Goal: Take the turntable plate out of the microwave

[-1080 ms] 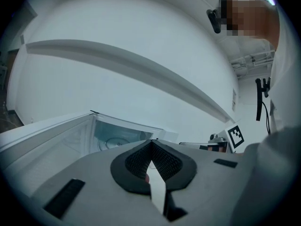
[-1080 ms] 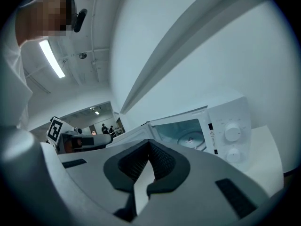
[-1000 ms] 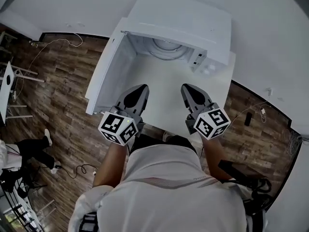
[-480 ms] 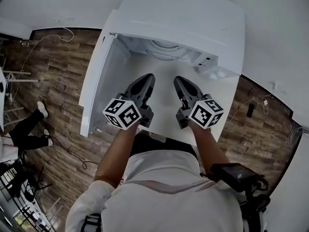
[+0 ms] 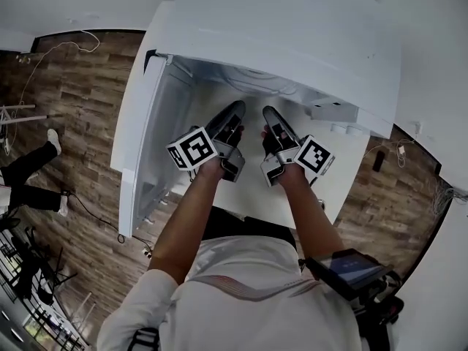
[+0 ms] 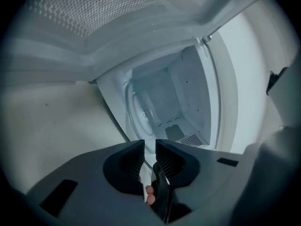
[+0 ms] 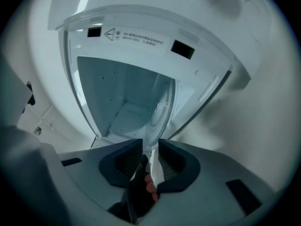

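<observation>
The white microwave (image 5: 292, 20) stands with its door (image 5: 139, 123) swung open to the left. Its glass turntable plate (image 6: 141, 114) lies on the cavity floor; the right gripper view shows the plate (image 7: 160, 109) too, tilted because the camera is rolled. Only a curved edge of the plate (image 5: 252, 75) shows in the head view. My left gripper (image 5: 238, 112) and right gripper (image 5: 269, 115) sit side by side just in front of the cavity mouth. The left gripper (image 6: 149, 145) has a narrow gap, the right gripper (image 7: 150, 145) a wider one. Both sets of jaws are opening, with nothing between them.
The microwave sits on a white table (image 5: 322, 189) over a wood floor (image 5: 80, 101). The open door walls off the left side. The control panel side (image 5: 333, 112) bounds the cavity on the right. A person's legs (image 5: 29, 174) are at far left.
Both grippers moved forward to the microwave's opening and rolled onto their sides. Their jaws, shut before, now stand parted. The microwave looms larger in the head view.
</observation>
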Motion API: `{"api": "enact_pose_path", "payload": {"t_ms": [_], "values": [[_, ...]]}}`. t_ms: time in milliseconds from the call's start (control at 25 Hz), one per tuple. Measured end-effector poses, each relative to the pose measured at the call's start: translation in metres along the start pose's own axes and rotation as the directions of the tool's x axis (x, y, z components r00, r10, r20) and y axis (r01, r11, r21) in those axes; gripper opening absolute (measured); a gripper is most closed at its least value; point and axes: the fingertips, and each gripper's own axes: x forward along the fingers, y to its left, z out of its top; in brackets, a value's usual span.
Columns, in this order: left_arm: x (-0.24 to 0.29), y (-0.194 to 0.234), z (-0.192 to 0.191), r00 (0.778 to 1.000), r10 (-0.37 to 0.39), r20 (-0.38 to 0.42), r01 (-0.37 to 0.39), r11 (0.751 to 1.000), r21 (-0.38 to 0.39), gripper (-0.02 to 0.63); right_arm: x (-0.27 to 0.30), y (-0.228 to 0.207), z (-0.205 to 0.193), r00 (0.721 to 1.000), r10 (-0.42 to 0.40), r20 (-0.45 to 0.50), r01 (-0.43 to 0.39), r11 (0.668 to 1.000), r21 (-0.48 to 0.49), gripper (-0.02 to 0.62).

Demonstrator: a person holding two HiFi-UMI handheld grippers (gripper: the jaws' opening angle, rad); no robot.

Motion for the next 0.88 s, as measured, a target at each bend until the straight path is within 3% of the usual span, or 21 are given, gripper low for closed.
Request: {"api": "enact_pose_path", "payload": {"t_ms": [280,760,880], "values": [[0.016,-0.002,-0.013,0.996,-0.074,-0.047,0.068,0.990,-0.123,0.137,0.004,-0.005,-0.003,1.000,0.021,0.007,-0.022,0.995,0.097,0.120],[0.027,0.000,-0.012,0.991,-0.117,-0.062,0.096,0.957,-0.274,0.140,0.016,-0.008,-0.001,0.998,0.057,0.035,-0.065,0.960,0.273,0.123],[0.029,0.001,-0.014,0.991,-0.114,-0.076,0.087,0.952,-0.292,0.113,0.018,-0.009,-0.003,0.998,0.065,0.025,-0.069,0.950,0.303,0.121]]}}
